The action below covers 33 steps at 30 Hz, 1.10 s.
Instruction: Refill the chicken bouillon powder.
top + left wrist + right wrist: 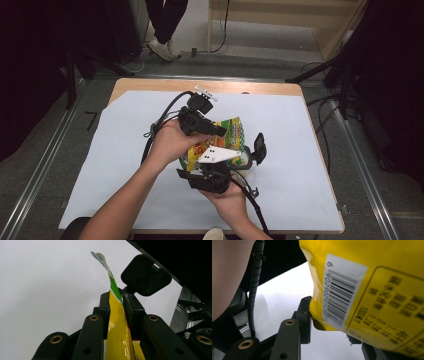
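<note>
Two grippers on one snack bag

The right gripper [329, 326] clamps the yellow crinkly foil snack bag [372, 290] by its lower edge — the left gripper [117, 303] pinches the bag's flattened top seam above the white sheet [125, 150].

Even overhead light, dark room edges; both gripper views blur up close.

Glossy plastic snack bag [372, 290]
</note>
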Motion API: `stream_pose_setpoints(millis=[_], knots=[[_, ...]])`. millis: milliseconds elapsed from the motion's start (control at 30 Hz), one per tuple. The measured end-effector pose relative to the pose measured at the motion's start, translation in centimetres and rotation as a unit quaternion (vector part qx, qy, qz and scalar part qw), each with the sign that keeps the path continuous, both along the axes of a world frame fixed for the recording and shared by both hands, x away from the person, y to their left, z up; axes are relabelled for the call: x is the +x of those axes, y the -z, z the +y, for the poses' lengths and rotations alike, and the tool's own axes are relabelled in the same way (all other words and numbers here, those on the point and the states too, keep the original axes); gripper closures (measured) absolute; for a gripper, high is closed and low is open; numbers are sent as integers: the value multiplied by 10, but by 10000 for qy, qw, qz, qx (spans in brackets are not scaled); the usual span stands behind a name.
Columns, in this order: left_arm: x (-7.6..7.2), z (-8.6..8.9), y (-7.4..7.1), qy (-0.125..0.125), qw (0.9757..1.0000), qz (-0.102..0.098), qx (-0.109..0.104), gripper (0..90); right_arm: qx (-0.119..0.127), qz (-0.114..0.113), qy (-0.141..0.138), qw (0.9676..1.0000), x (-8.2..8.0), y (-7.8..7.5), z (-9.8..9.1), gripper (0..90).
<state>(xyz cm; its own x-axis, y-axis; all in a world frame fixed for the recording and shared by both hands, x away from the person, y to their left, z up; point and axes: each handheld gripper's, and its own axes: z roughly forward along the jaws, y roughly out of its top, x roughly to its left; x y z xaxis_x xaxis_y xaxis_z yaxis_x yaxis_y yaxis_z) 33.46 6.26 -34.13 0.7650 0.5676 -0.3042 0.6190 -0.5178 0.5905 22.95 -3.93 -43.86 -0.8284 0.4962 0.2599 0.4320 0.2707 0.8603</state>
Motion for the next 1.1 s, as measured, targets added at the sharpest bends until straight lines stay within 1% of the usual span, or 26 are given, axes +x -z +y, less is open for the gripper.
stream_pose_setpoints(millis=[67, 100, 133, 300, 500, 733, 833, 1100], knots=[[0, 0, 0, 20, 10000, -7, -27, 787, -2, -22, 3, 10000, 0, 0, 0, 636], [0, 0, 0, 10, 10000, -8, -9, 787, -5, -28, 5, 10000, 0, 0, 0, 636], [1, 0, 1, -9, 10000, 9, -41, 787, -6, -26, 7, 10000, 0, 0, 0, 636], [3, 2, 2, -5, 10000, 69, -34, 786, -17, -6, 6, 10000, 1, 1, 1, 635], [2, 1, 2, 3, 10000, 45, -64, 784, -15, -10, 13, 10000, 0, 0, 1, 635], [3, 1, 2, 9, 9999, 67, -81, 782, -14, -2, -6, 10000, 0, 0, 0, 635], [3, 1, 2, -3, 10000, 29, -73, 782, -15, -4, 8, 10000, 1, 0, 0, 635], [3, 3, 1, -14, 10000, 60, -76, 782, 1, -4, 7, 10000, 0, -1, 0, 635]])
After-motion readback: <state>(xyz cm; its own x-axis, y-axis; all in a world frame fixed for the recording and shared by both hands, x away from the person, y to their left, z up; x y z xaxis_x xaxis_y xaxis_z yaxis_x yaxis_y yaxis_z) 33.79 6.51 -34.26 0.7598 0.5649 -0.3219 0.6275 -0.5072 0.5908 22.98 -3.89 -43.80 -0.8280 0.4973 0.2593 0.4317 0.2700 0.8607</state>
